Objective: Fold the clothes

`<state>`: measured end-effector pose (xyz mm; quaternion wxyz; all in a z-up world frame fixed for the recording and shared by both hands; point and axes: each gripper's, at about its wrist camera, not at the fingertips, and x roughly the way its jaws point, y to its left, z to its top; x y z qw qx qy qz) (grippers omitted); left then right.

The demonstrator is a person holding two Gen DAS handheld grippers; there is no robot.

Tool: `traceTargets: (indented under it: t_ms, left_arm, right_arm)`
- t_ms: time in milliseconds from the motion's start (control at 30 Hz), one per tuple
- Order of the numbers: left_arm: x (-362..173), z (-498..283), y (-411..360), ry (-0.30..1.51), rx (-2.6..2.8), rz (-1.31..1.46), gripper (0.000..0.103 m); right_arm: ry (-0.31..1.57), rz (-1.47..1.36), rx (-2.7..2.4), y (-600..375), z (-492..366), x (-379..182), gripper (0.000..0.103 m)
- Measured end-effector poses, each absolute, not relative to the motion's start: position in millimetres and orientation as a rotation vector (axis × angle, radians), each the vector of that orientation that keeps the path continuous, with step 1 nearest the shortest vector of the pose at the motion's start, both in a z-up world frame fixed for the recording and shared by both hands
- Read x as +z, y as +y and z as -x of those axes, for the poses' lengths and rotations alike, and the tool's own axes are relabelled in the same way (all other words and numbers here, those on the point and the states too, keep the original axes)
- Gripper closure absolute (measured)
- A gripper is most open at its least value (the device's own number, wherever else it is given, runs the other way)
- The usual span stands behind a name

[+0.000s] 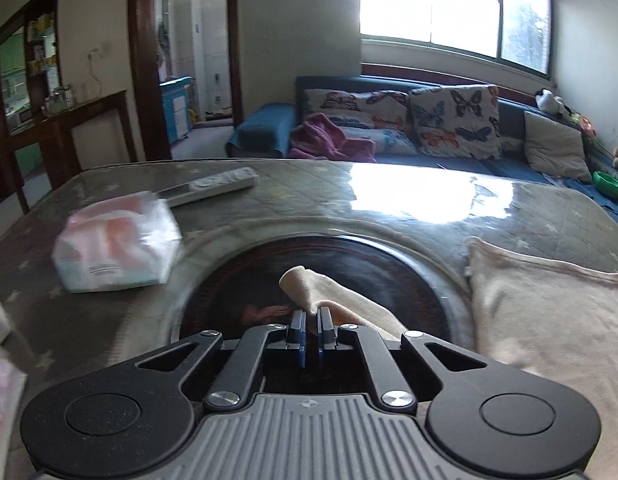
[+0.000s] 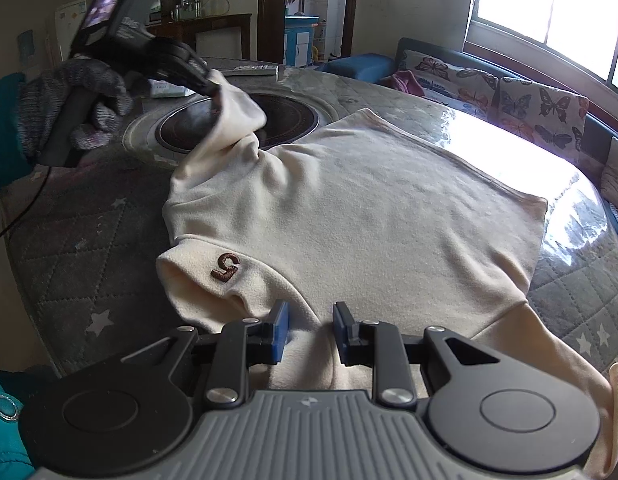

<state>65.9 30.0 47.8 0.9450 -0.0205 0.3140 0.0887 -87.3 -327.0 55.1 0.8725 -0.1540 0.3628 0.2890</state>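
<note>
Flanking cream sweater (image 2: 349,200): tissue pack (image 1: 117,248), remote (image 1: 213,186), sofa (image 1: 449,128)

2 low wrist views, both over the table (image 1: 549,216), facing the sofa (image 2: 509,92).

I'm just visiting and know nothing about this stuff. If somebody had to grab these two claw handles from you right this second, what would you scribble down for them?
Left claw: shut on the end of the cream sweater's sleeve, lifted over the dark round plate in the table's middle.
Right claw: part open, holding nothing, hovering over the sweater's near edge.
Cream sweater: spread flat on the quilted table cover, brown "5" patch near its collar. The other sleeve lies flat to the right.
Tissue pack and remote lie beyond it.
Done: one sleeve gripped.
Left: fold both sleeves in, then fold the body.
</note>
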Motion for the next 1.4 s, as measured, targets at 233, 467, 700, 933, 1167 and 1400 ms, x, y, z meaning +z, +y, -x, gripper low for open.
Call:
traceTargets:
  t_ms: [233, 467, 700, 933, 1167, 1400]
  left_arm:
    - [29.3, -48.7, 80.4, 0.69, 0.268, 0.053, 0.097]
    - [16.6, -38.7, 89.1, 0.715, 0.268, 0.045, 0.097]
    - [21.5, -38.0, 87.6, 0.7, 0.259, 0.042, 0.097]
    - [38.4, -30.8, 85.9, 0.66, 0.248, 0.055, 0.097]
    - [41.2, -13.5, 88.8, 0.647, 0.24, 0.043, 0.097]
    - [23.4, -5.2, 99.1, 0.729, 0.273, 0.045, 0.089]
  right_arm:
    - [0.746, 0.378, 0.61, -320.3, 87.2, 63.0, 0.076]
    - [0.701, 0.391, 0.711, -297.8, 86.9, 78.6, 0.067]
    - [0.675, 0.471, 0.843, -244.3, 82.3, 66.8, 0.064]
    - [0.681, 0.509, 0.876, -224.6, 78.5, 53.7, 0.095]
    - [0.713, 0.507, 0.946, -232.4, 87.8, 57.6, 0.101]
    - [0.73, 0.441, 0.969, -239.0, 88.7, 63.6, 0.094]
